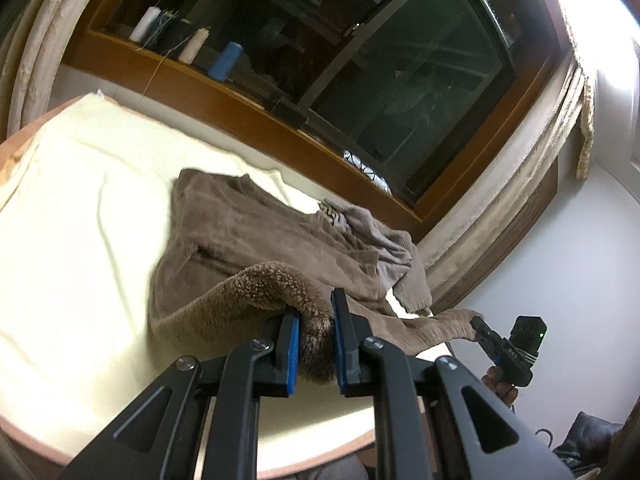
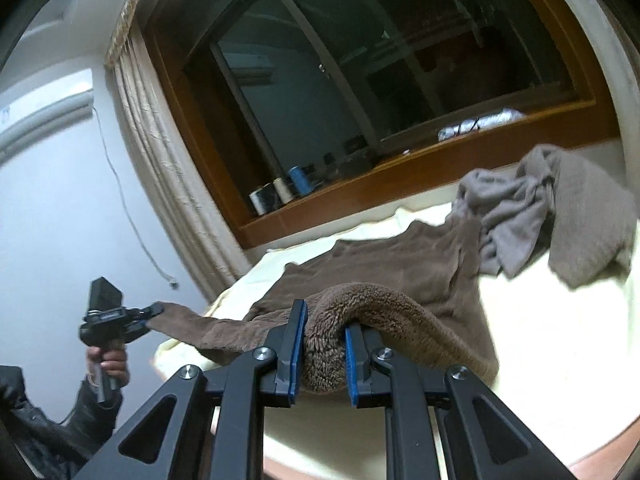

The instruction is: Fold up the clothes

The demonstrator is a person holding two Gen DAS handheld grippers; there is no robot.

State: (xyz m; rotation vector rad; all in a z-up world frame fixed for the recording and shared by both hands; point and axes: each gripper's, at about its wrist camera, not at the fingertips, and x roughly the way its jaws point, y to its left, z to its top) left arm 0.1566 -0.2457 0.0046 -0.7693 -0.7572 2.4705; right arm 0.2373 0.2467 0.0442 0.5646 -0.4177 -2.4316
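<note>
Garment (image 1: 248,232) on bed (image 1: 80,200), below window (image 1: 400,80)

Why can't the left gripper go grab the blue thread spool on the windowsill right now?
Probably not yet: the left gripper is shut on the brown fleece garment, so its jaws are full. The blue thread spool sits far across the bed, though nothing blocks the path.

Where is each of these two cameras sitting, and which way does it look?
Left wrist: rides the left gripper, facing the brown garment, bed and window; right gripper at the right edge.
Right wrist: rides the right gripper, same outlook; left gripper, hand and sleeve at left.
Shared: garment, window, thread spools.
</note>
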